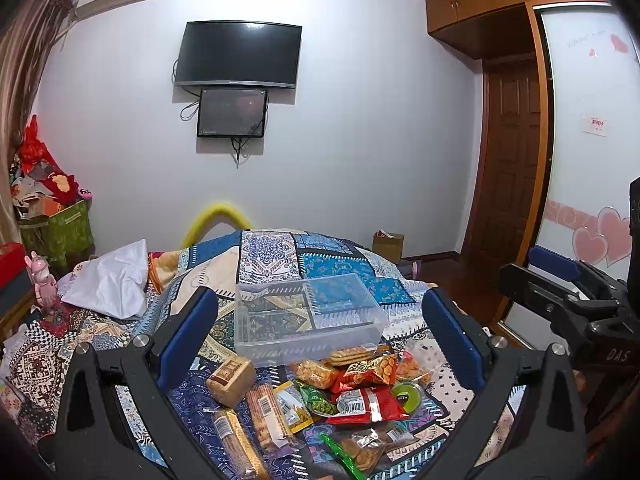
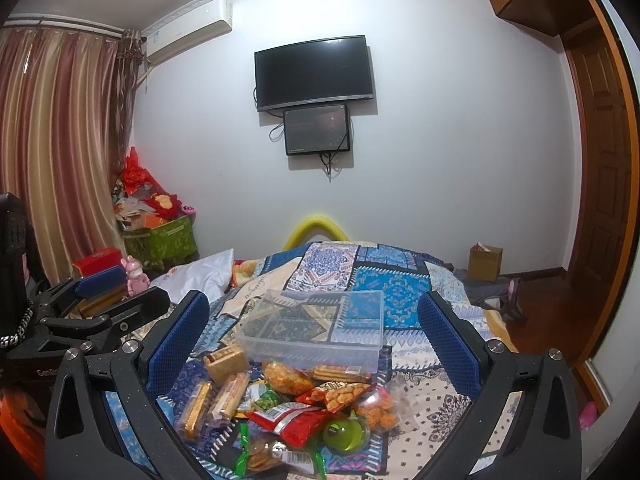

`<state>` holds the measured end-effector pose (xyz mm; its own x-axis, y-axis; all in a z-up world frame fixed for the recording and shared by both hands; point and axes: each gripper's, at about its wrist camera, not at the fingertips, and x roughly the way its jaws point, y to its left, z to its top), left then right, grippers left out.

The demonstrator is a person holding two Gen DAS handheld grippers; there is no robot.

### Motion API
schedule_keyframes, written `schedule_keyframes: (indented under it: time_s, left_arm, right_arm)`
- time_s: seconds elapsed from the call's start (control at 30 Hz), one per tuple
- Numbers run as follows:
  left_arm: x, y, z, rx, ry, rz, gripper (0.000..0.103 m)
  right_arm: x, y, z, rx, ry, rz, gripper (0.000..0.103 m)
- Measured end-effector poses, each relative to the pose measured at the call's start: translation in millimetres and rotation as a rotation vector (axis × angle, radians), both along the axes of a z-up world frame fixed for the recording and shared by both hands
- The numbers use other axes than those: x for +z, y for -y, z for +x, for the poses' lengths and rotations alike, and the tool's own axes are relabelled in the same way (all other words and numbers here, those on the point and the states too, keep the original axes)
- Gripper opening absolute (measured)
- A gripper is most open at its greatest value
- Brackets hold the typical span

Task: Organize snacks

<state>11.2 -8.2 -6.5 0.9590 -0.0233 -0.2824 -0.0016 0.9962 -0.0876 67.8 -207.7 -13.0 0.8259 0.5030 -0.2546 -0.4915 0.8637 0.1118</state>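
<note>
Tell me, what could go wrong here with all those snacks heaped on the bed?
Three risks, as guesses:
1. The packets overlap in a heap; closing a claw on the red packet might drag the green jelly cup along too.
2. The clear plastic box sits empty on a soft patchwork quilt, so a nudge could tip or slide it.
3. The left claw and right claw, both open, aim at the same pile and could bump.
</note>
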Motion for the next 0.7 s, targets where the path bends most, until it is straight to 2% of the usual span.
schedule_keyframes:
  time_s: [0.43, 0.57, 0.7]
  left_arm:
    - [-11, -6, 12, -0.014, -0.037, -0.008, 0.103]
    - [-26, -12, 23, -0.019, -0.084, -0.013, 0.103]
    - [-49, -21, 41, -0.011, -0.17, -0.024, 0.103]
  right_arm:
    - [-11, -2, 14, -0.006, -0.043, -0.015, 0.103]
    - [-24, -3, 27, -0.019, -0.092, -0.037, 0.103]
    - [-45, -1, 47, -0.012, -0.175, -0.065, 0.103]
